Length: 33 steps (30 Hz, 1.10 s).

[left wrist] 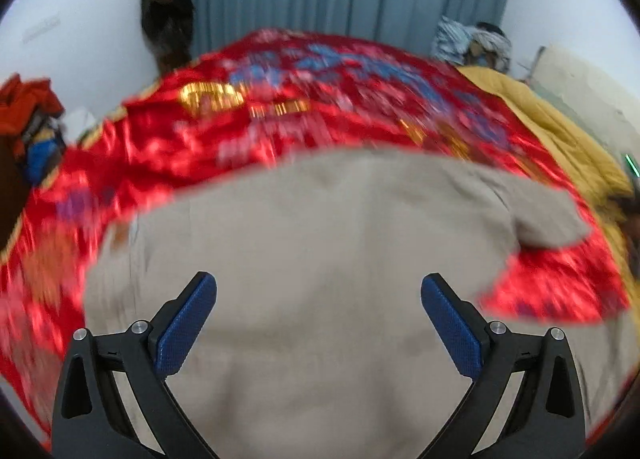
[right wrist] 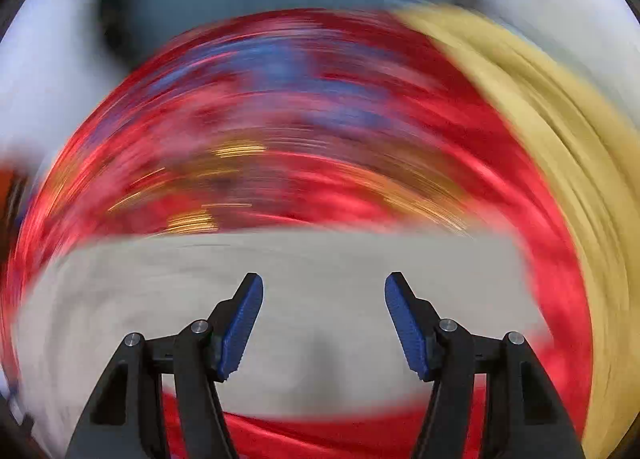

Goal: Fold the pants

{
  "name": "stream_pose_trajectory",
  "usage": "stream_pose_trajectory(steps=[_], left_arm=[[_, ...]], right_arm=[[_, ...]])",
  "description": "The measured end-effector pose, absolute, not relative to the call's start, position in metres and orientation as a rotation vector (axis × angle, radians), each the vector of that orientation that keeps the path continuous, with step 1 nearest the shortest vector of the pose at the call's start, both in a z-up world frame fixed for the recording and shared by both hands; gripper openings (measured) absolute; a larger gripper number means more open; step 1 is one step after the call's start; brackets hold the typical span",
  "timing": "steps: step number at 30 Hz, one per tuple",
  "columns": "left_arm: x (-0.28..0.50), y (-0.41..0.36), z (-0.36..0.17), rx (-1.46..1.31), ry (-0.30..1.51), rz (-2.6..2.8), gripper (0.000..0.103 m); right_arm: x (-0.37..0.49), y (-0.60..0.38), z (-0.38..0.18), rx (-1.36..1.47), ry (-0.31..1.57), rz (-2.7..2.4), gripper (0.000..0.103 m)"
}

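Blue ribbed pads on your left tool (left wrist: 319,287) stand wide apart with nothing between them, and directly beyond them lies the pair of beige cotton pants (left wrist: 312,243), spread flat on the shiny red patterned satin bedspread (left wrist: 304,107). Your right tool (right wrist: 324,287) is likewise released and empty, its view badly smeared, with the pants (right wrist: 280,271) just ahead and below its tips. From the left view the garment's long axis seems to run left to right, one narrower end trailing off toward the mustard-yellow quilt (left wrist: 560,131) on the right. I cannot tell waistband from cuffs. Both tools sit over the cloth, so either is near enough; each probably needs an edge to pinch.
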State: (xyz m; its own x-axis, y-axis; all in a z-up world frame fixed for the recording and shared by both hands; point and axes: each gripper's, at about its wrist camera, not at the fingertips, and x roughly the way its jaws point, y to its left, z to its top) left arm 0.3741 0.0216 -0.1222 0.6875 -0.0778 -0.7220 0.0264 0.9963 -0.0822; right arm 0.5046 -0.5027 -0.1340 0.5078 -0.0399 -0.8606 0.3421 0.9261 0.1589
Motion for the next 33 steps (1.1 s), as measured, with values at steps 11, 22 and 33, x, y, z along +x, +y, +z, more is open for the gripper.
stream_pose_trajectory(steps=[11, 22, 33], left_arm=[[0.439, -0.008, -0.233, 0.152, 1.033, -0.358, 0.102], [0.444, -0.016, -0.236, 0.183, 1.047, -0.352, 0.102], [0.318, -0.051, -0.173, 0.116, 0.94, -0.335, 0.102]], right_arm=[[0.489, -0.641, -0.24, 0.881, 0.962, -0.216, 0.006], [0.534, -0.627, -0.181, 0.134, 0.956, -0.479, 0.055], [0.258, -0.451, -0.141, 0.256, 0.822, 0.269, 0.082]])
